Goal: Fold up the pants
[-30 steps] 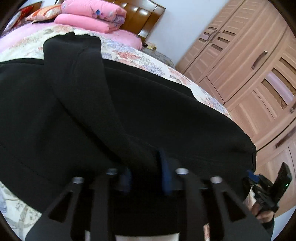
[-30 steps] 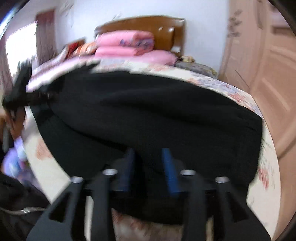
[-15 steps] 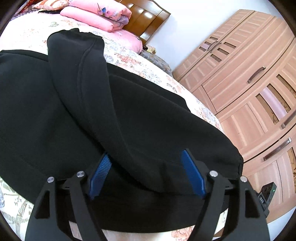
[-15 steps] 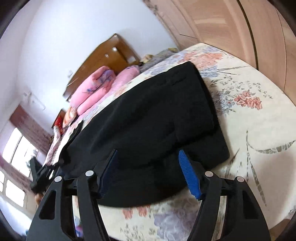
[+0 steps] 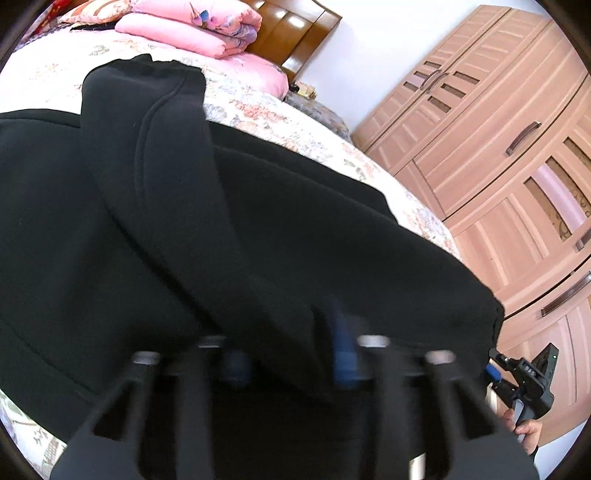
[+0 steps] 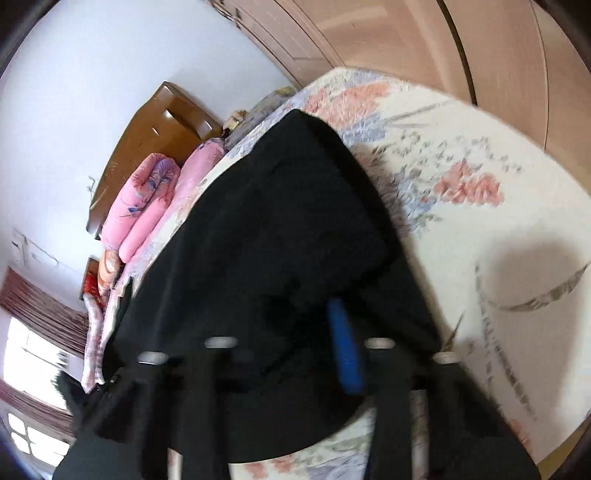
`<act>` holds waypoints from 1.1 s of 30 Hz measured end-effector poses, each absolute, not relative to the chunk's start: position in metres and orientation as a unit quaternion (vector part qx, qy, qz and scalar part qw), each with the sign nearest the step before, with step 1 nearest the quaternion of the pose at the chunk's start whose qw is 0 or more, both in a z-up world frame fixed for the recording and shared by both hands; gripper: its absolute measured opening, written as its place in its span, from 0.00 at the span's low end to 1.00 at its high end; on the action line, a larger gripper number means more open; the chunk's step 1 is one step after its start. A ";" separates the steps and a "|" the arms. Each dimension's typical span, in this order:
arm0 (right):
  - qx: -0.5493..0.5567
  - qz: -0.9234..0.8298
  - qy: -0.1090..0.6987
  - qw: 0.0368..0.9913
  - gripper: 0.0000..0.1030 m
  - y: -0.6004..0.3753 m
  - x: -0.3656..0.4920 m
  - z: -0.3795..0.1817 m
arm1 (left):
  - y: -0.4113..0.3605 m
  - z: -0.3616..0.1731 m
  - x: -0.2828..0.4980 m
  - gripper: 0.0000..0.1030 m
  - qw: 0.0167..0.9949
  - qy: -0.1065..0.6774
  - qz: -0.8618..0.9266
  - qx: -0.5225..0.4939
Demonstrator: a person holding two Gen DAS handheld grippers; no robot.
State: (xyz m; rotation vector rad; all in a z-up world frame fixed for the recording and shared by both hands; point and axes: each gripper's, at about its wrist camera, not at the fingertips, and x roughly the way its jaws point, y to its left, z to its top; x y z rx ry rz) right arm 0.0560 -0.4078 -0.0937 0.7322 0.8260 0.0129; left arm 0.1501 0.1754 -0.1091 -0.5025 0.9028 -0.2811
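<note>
Black pants point(image 5: 258, 206) lie across a floral bed, with one folded leg running diagonally over the top. In the left wrist view my left gripper point(image 5: 290, 354) sits at the near edge of the pants, its blue pads drawn close together on a ridge of black fabric. My right gripper point(image 5: 494, 369), held by a hand, shows at the right end of the pants. In the right wrist view the pants point(image 6: 280, 221) stretch away towards the pillows. There my right gripper point(image 6: 291, 350) is pinched on their near corner, and the cloth covers its left pad.
A floral bedsheet point(image 5: 303, 133) lies under the pants. Folded pink quilts point(image 5: 192, 26) rest against a wooden headboard point(image 5: 291, 26) at the far end. A wooden wardrobe point(image 5: 498, 147) stands along the right side. A curtained window point(image 6: 26, 354) is at the left.
Both grippers stood open over the pants half a second ago. Both have now moved in and shut on the near edge of the fabric.
</note>
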 end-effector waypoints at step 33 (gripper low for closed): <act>0.341 0.030 0.378 0.860 0.15 -0.410 -0.015 -0.098 | 0.178 -0.101 0.076 0.19 0.881 0.424 -0.137 -0.158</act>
